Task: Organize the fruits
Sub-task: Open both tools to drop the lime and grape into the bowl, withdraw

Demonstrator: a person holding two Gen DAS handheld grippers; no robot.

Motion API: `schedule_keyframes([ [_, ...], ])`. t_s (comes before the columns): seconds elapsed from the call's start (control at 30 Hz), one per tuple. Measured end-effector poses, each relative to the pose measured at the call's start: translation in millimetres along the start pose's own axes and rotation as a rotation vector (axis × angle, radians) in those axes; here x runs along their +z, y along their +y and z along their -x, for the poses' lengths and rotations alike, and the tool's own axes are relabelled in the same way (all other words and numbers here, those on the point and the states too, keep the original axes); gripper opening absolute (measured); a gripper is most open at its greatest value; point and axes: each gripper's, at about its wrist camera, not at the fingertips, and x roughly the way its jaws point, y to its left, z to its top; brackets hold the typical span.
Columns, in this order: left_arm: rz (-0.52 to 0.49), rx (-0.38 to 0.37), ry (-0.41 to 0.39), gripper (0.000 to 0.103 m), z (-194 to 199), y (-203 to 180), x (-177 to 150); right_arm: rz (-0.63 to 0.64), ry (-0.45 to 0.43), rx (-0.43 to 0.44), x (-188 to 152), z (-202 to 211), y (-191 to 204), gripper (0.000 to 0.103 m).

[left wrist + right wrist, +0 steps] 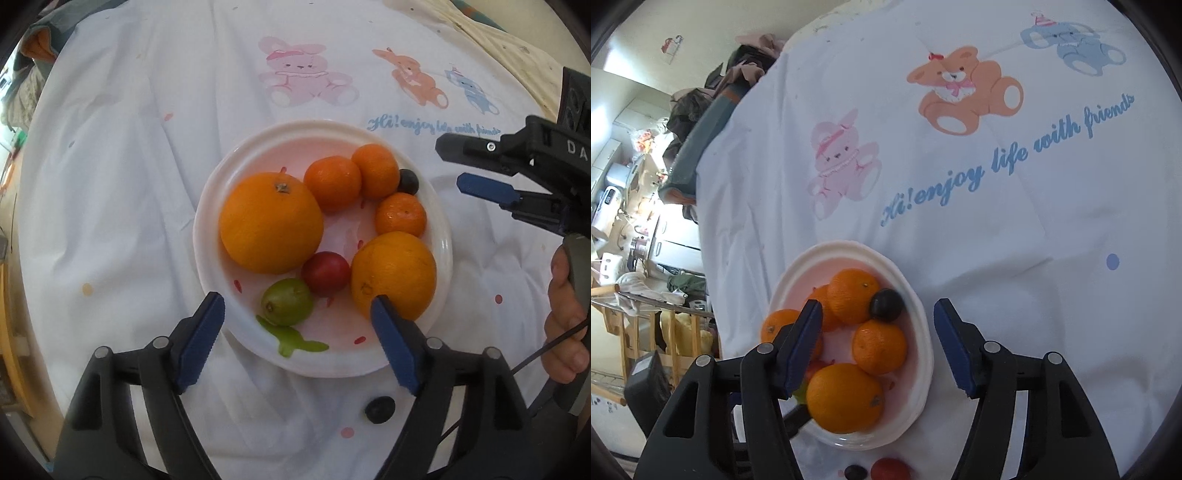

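White plate [221, 192] sits on white printed cloth [129, 184], loaded with fruit. Large orange [271, 223] on its left side, second large orange [393, 275] on the near right rim. Three mandarins [332, 182] clustered at the far right, touching each other. Dark grape-like fruit [408, 181] wedged against the far-right rim beside them. Red plum-like fruit [325, 274] between the two oranges, green fruit [287, 307] just beside it toward the near rim. Another dark fruit [379, 409] off the plate, on the cloth near the camera.

Left gripper [297, 325] hangs over the near rim, jaws apart, nothing clamped; right finger overlaps the second orange in view, contact unclear. Right gripper [877, 345] over the plate's right side, jaws apart, empty. Hand [567, 314] on the right gripper's handle at the frame edge.
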Motion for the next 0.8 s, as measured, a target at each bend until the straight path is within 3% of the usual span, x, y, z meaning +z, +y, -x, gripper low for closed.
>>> schedule_keyframes([
  [0.5,0.008,-0.012,-0.090,0.079,37,6,-7,0.127,-0.069,-0.005,-33,46,36,0.067],
  [0.8,0.003,0.006,-0.146,0.079,70,12,-20,0.111,-0.073,-0.010,-61,61,34,0.068],
])
